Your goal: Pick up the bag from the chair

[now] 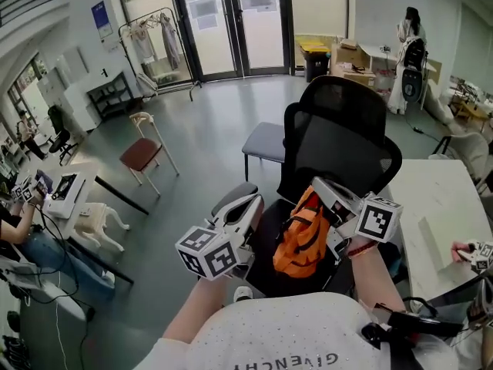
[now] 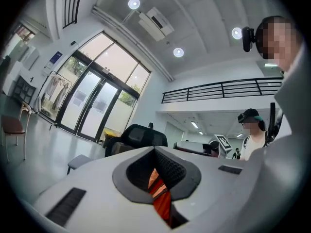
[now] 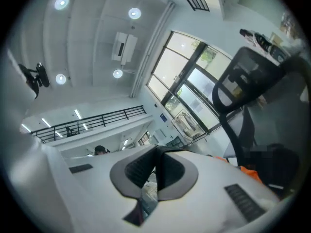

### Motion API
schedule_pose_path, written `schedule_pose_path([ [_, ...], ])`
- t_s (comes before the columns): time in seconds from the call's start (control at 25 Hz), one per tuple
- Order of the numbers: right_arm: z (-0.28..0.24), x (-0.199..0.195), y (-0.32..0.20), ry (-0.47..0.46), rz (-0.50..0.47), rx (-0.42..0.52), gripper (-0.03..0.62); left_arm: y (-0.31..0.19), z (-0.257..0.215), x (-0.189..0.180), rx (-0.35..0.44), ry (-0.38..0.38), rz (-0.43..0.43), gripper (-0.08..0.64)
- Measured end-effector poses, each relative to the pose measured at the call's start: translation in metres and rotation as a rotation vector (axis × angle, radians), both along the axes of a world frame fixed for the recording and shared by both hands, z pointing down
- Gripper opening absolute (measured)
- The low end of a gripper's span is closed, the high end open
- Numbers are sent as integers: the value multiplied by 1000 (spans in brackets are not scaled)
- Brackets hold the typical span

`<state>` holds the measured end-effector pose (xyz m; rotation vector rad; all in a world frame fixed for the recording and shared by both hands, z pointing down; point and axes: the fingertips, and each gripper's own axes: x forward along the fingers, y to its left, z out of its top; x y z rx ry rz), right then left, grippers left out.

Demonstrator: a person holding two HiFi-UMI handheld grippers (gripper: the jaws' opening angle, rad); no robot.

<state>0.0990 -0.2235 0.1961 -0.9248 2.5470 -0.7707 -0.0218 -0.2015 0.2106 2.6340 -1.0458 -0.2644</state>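
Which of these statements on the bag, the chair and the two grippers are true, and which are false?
1. The bag is orange. True.
2. The left gripper pinches an orange strap. True.
3. The right gripper has its jaws wide apart. False: they are shut.
4. The office chair is white. False: it is black.
5. The bag lies on the white table. False: it is over the chair, between the grippers.

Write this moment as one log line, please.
left gripper: shut on orange bag strap | right gripper: shut | bag: over black chair
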Motion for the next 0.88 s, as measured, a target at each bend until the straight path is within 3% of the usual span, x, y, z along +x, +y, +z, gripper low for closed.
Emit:
schedule_pose_path([
  [0.16,-20,57,32,37,46,79,2,34,-19,52,27,9,-2,5],
  [0.32,-47,73,55,43,63,173,2,60,-44,70,74,21,9,5],
  [0.52,-68,65,89,78,49,264,2,87,-62,65,117,16,2,5],
  [0.88,-92,47,136,127,60,306,2,137,-81,38,105,26,-33,5],
])
